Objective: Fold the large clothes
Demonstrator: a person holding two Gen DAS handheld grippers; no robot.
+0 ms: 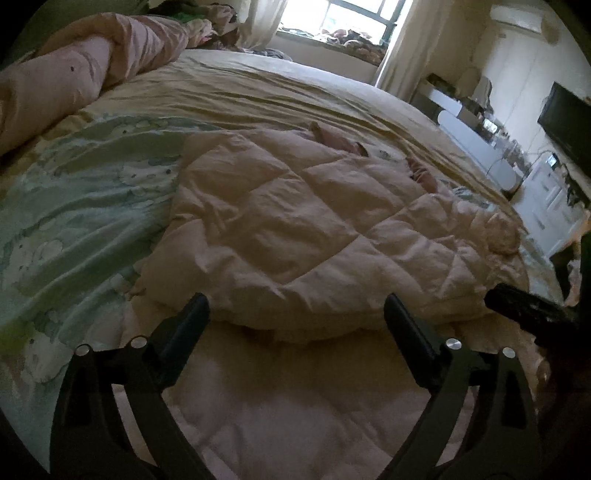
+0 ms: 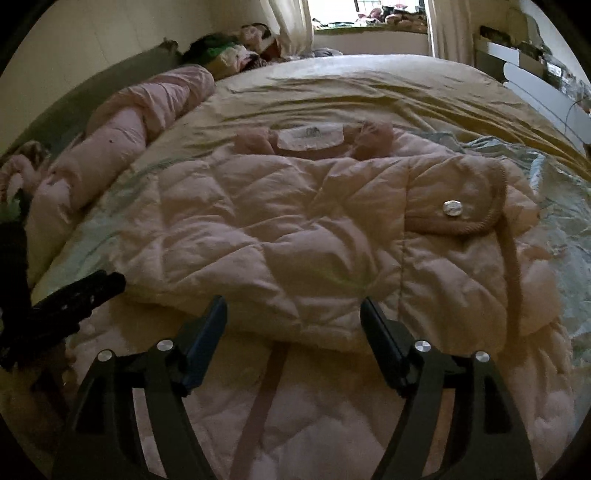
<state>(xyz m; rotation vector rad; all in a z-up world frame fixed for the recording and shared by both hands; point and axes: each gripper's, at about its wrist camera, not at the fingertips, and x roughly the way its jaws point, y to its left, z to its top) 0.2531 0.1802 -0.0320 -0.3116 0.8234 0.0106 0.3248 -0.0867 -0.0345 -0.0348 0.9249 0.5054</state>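
A pale pink quilted jacket (image 1: pixel 303 229) lies on the bed, partly folded over itself, also in the right wrist view (image 2: pixel 266 236). Its pocket flap with a silver snap button (image 2: pixel 451 208) is at the right, and a white neck label (image 2: pixel 310 138) shows at the far end. My left gripper (image 1: pixel 295 314) is open and empty, just short of the near folded edge. My right gripper (image 2: pixel 293 317) is open and empty at the same near edge. Each gripper shows in the other's view, the right one (image 1: pixel 524 314) and the left one (image 2: pixel 74 295).
The bed has a beige sheet (image 1: pixel 295 92) and a pale blue-green printed cover (image 1: pixel 74 206). A rolled pink duvet (image 2: pixel 140 118) lies along the left side. A window (image 1: pixel 354 18), white cabinets (image 1: pixel 539 192) and a dark screen (image 1: pixel 565 114) stand beyond the bed.
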